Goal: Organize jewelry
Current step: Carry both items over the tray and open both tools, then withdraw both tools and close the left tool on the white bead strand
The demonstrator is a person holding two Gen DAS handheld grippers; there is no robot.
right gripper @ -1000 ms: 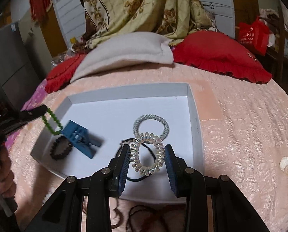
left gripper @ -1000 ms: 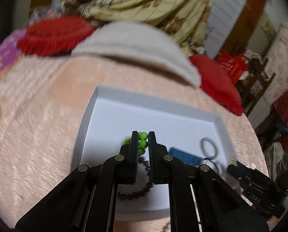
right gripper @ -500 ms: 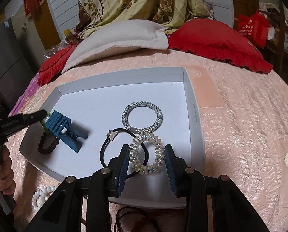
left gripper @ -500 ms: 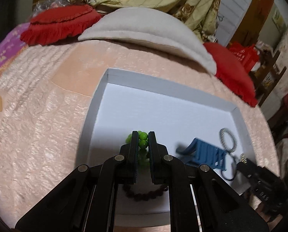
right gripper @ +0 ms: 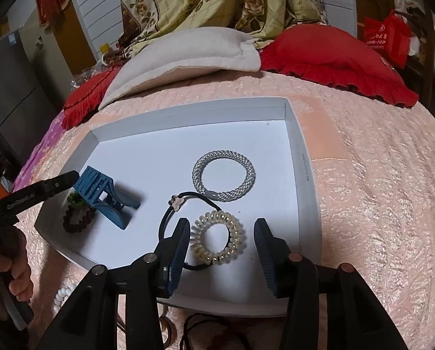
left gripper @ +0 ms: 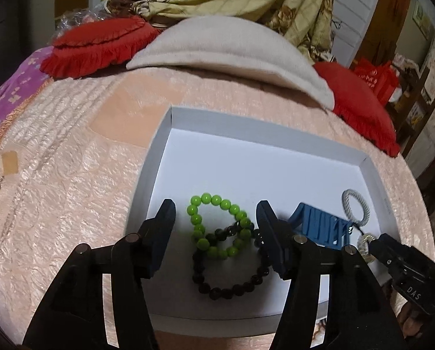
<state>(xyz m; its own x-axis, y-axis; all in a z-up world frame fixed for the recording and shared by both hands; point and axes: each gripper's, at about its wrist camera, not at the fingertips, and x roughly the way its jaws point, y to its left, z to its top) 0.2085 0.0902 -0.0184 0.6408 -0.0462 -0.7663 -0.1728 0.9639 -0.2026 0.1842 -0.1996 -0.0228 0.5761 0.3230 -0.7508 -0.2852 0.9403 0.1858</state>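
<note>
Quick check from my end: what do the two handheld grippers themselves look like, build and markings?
Both match: the left gripper and right gripper have matte black linkage arms with round silver pivot pins and dark blue ribbed fingers. White lettering runs along each black body where the other camera catches it. No cables or sleeves show.

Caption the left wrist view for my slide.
Left gripper opening over green bead bracelet in the white tray.

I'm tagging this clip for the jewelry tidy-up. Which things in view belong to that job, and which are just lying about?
Part of the job:
white tray
green bead bracelet
dark bead bracelet
blue hair claw
silver braided hair tie
clear coil hair tie
black hair tie

Just lying about:
red pillows
beige cushion
floral quilt
</note>
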